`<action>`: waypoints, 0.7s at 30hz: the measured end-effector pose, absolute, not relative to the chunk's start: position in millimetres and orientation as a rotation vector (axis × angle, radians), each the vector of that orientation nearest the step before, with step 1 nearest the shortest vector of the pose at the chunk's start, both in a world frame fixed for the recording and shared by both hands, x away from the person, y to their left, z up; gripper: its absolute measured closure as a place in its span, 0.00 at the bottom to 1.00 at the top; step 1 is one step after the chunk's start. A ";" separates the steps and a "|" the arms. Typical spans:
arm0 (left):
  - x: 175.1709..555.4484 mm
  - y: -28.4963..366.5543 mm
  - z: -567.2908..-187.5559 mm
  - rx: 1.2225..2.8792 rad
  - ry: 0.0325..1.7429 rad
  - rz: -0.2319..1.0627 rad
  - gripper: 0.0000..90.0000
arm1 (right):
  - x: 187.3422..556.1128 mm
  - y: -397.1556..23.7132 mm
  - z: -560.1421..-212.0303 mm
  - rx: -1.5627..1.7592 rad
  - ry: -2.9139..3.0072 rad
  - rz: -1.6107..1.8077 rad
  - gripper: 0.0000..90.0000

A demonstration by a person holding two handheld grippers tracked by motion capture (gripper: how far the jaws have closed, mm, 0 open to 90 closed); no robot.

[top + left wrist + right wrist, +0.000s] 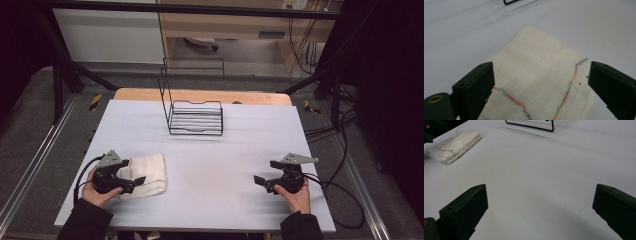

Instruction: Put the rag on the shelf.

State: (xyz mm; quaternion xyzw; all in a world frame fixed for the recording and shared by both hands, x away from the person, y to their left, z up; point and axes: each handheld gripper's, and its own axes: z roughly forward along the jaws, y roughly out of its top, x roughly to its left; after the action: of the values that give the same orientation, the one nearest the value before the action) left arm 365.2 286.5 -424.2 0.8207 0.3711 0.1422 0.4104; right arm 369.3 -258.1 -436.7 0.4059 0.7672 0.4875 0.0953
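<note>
High view: 1 folded white cloth (pixel 145 175) lies on the pale table (pixel 210 145) at near left, 1 black wire rack (pixel 192 110) stands at far centre, well apart from the cloth. 2 grippers, 1 in each hand. Left gripper (pixel 134 183) sits over the cloth's near left part and covers that part of it; whether a jaw touches the fabric cannot be told. Right gripper (pixel 266 172) is at near right above bare table, well apart from the cloth.

Left gripper view: jaws wide apart, nothing clamped; the cloth (pixel 541 82) lies between and beyond them, cut off at the bottom edge. 2 lines of coloured zigzag stitching run across it. Only a corner of the rack (pixel 510 2) enters at the top.

Right gripper view: jaws wide apart, empty, bare table between. Cloth (pixel 454 146) at far left, its layers too fine to count. Rack (pixel 531 125) cut off at the top.
</note>
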 end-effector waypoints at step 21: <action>361.3 254.4 -421.6 2.089 0.890 0.324 0.12 | 368.9 -258.3 -436.4 1.206 2.272 1.424 0.01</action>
State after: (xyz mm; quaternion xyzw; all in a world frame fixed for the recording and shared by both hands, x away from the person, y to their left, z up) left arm 361.3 254.4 -421.6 0.8301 0.3537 0.1289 0.4113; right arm 368.9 -258.3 -436.4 0.4080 0.7688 0.4820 0.1007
